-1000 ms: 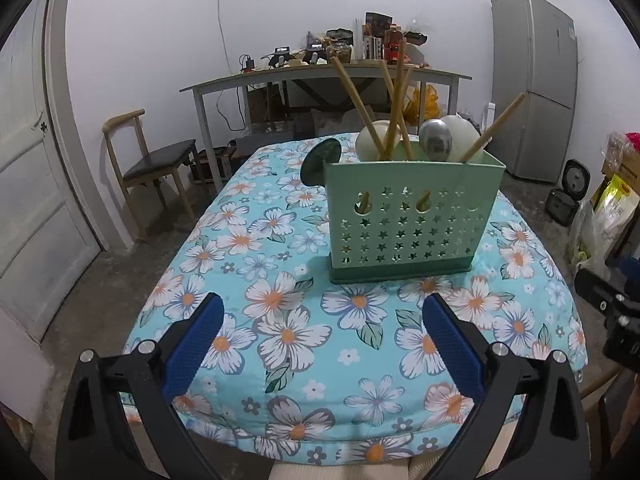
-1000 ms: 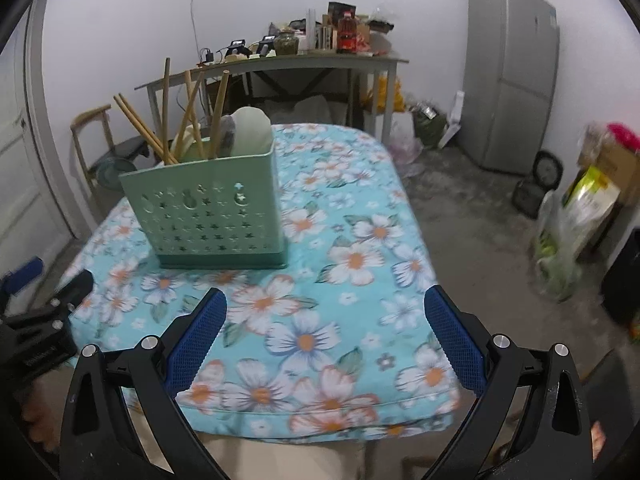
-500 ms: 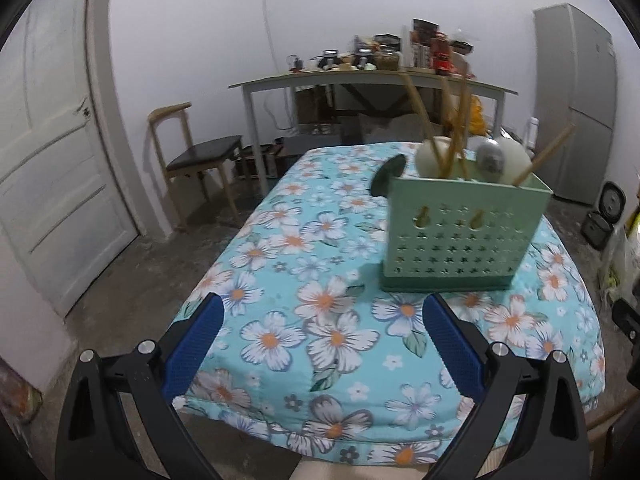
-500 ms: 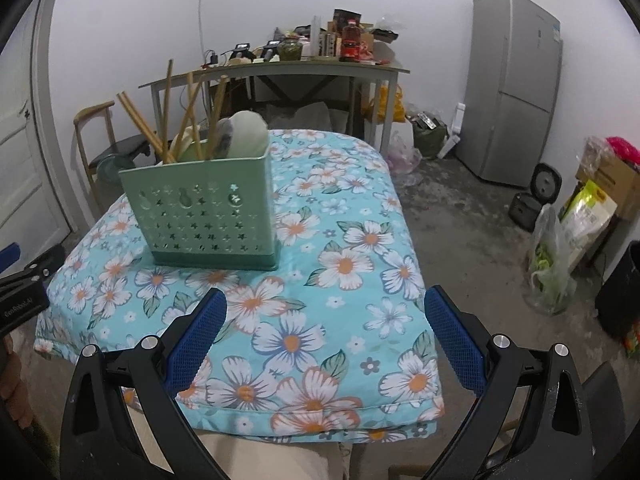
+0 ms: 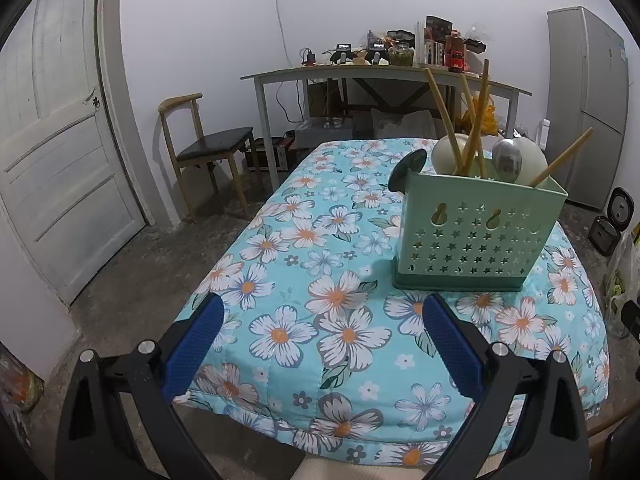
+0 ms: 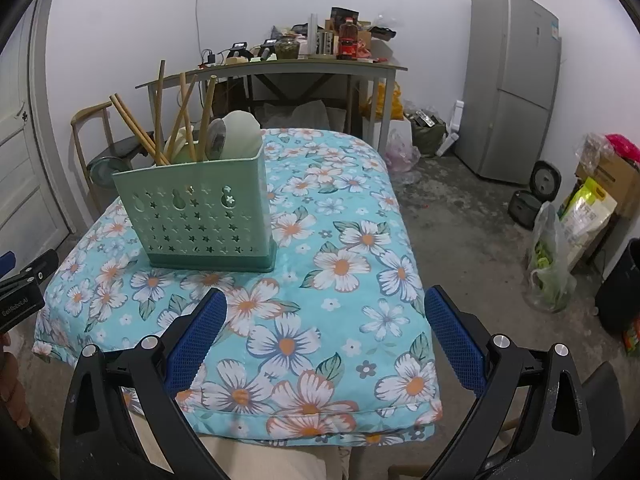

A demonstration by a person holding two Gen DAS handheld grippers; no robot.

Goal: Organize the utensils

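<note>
Left gripper (image 5: pixel 322 322) and right gripper (image 6: pixel 326 316): jaws wide, empty, hovering at the near edge of the floral cloth (image 5: pixel 320 264). Caddy (image 5: pixel 476 236): upright mid-cloth, holding chopsticks (image 5: pixel 442 116) and spoons (image 5: pixel 506 158); none seen loose. Judged finished or nearly so; next move, at most, a check for strays.

Matt green plastic holder (image 5: pixel 476 232), wooden chopsticks (image 5: pixel 440 114), quilted cloth cover (image 5: pixel 320 320).
</note>
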